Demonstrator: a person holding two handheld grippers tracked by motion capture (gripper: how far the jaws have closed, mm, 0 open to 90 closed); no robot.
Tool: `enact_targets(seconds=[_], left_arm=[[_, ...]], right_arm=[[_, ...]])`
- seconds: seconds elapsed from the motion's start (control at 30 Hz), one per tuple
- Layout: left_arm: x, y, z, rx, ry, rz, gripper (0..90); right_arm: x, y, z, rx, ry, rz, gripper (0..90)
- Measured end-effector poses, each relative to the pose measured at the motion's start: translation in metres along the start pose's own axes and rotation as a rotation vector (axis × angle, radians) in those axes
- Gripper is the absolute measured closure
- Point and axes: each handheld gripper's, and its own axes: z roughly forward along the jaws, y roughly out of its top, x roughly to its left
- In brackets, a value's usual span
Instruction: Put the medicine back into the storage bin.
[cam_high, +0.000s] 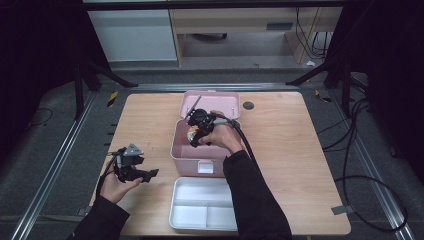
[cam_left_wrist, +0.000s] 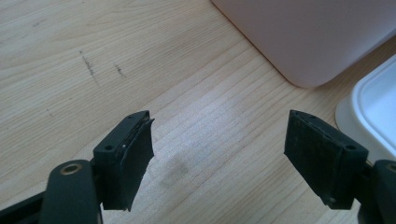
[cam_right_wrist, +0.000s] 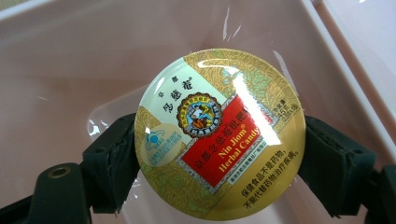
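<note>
1. My right gripper (cam_right_wrist: 219, 154) is clamped on a round candy tin (cam_right_wrist: 219, 135), one jaw on each side of its rim; the label reads "Nin Jiom Herbal Candy".
2. The tin's bottom edge is cut off in the right gripper view, and glare washes out part of the print.
3. From the high view, that gripper (cam_high: 196, 131) sits over the open pink box (cam_high: 181, 156), and the tin is just a pale blob under my hand (cam_high: 220, 136).
4. I can't tell whether the tin touches the box floor.
5. My left gripper (cam_left_wrist: 219, 154) is released, jaws wide apart over bare table (cam_left_wrist: 60, 51).
6. Box corner and the white tray (cam_left_wrist: 373, 102) sit just ahead, both cropped.
</note>
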Motion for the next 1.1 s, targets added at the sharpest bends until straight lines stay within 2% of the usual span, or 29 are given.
enact_targets(seconds=[0.1,0.27,0.5,0.57,0.6,0.67,0.73,0.83,0.87,0.93,1.0,1.1], left_arm=[[0.000,0.000,0.001,0.003,-0.001,0.002,23.0],[-0.001,0.000,0.001,0.004,-0.001,0.006,23.0],[-0.001,0.002,-0.002,-0.003,-0.002,0.018,26.0],[-0.002,0.003,-0.003,-0.009,0.002,0.026,28.8],[-0.003,0.003,-0.003,-0.006,0.006,0.036,28.8],[-0.003,0.003,-0.005,-0.025,0.014,0.051,33.5],[-0.003,0.004,-0.006,-0.037,0.012,0.053,34.9],[-0.004,0.005,-0.011,-0.076,-0.030,0.061,39.2],[-0.004,0.005,-0.011,-0.076,-0.030,0.061,39.1],[-0.007,0.007,-0.012,-0.093,-0.036,0.092,39.2],[-0.009,0.007,-0.012,-0.095,-0.031,0.091,39.4],[-0.014,0.010,-0.015,-0.076,-0.018,0.111,41.1]], right_arm=[[0.000,0.000,-0.004,-0.019,0.008,0.022,18.1],[0.002,0.000,-0.011,-0.036,0.003,0.019,17.8],[0.005,-0.008,-0.037,-0.137,-0.020,0.002,20.1],[0.004,-0.016,-0.051,-0.180,-0.029,0.008,20.3],[0.004,-0.016,-0.051,-0.180,-0.029,0.008,20.3],[0.003,-0.025,-0.063,-0.206,-0.045,0.017,20.6],[0.002,-0.029,-0.066,-0.212,-0.054,0.017,20.9],[0.000,-0.044,-0.079,-0.233,-0.080,0.032,24.2],[0.000,-0.044,-0.079,-0.233,-0.080,0.032,24.2],[0.000,-0.056,-0.090,-0.248,-0.095,0.042,26.3],[0.000,-0.060,-0.094,-0.256,-0.103,0.044,27.3],[0.002,-0.076,-0.108,-0.275,-0.132,0.055,28.2]])
